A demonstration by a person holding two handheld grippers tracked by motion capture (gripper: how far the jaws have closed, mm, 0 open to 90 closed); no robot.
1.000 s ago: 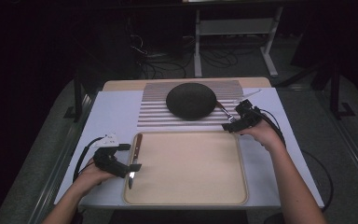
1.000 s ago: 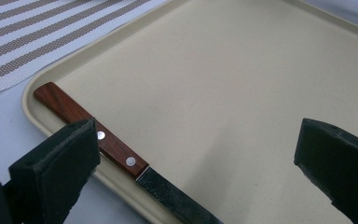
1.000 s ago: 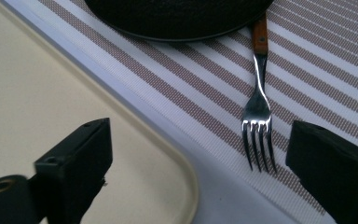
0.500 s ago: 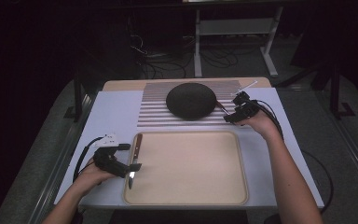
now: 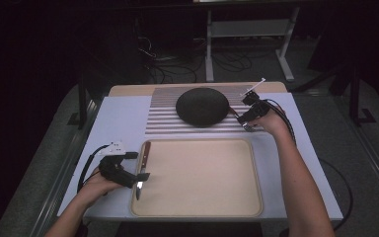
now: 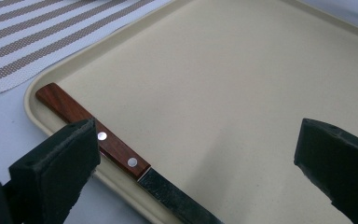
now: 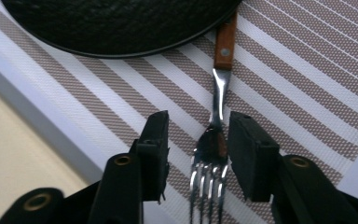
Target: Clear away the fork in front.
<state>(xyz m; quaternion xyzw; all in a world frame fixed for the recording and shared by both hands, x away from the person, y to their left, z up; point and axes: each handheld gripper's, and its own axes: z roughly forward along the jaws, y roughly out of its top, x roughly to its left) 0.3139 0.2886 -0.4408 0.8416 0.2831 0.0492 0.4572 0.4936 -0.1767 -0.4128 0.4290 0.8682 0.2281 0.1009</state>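
Now the right gripper (image 7: 198, 154) is closing its jaws around the fork (image 7: 213, 154) on the striped mat (image 7: 307, 84), not squeezing yet. Its thin neck could slip out sideways.

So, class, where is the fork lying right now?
In the right gripper view the fork lies on the striped mat, between the right gripper jaws, its handle beside the dark plate.

Ahead of the right claw (image 7: 197, 156), the dark plate (image 7: 116, 23) is blocking the fork's (image 7: 214, 140) handle end; striped mat (image 7: 307, 84) to its right is lying open.
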